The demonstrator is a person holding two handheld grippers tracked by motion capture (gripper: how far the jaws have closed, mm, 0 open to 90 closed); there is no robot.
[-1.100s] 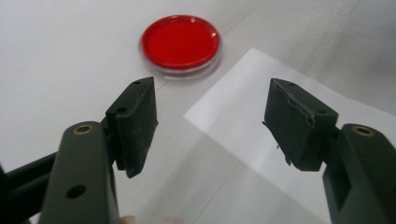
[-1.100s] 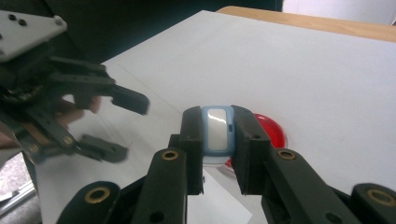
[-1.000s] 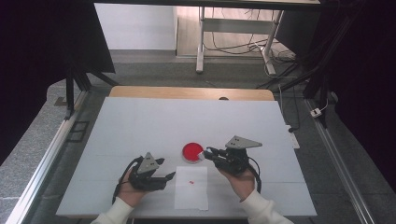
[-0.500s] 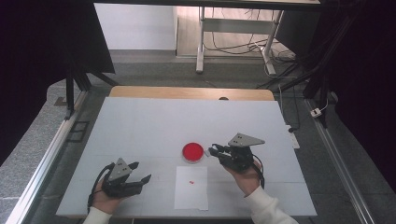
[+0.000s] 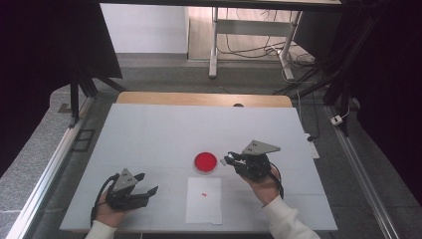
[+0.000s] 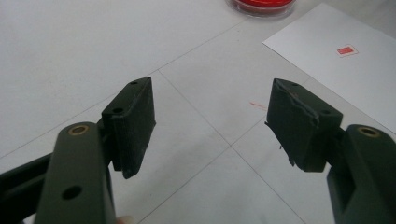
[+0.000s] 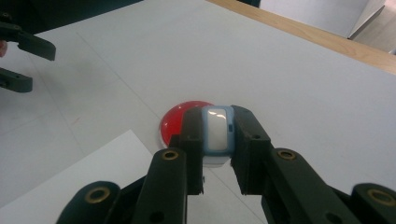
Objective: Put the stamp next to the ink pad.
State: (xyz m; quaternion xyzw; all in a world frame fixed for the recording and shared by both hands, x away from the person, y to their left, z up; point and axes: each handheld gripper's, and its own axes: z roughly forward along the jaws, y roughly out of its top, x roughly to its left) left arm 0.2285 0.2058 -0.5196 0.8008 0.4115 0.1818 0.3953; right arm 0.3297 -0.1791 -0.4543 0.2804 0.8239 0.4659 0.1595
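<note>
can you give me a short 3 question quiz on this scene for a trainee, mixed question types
1. True or false: the right tool is shut on a small pale blue and white block.
2. Multiple choice: what lies on the white paper sheet? A) a small red mark B) a metal spoon C) a green cup
3. Fill the gap: the left tool has its jaws ____, with nothing between them.

Key
1. True; seen in the right gripper view, above the red dish.
2. A; the small red mark.
3. open
</note>
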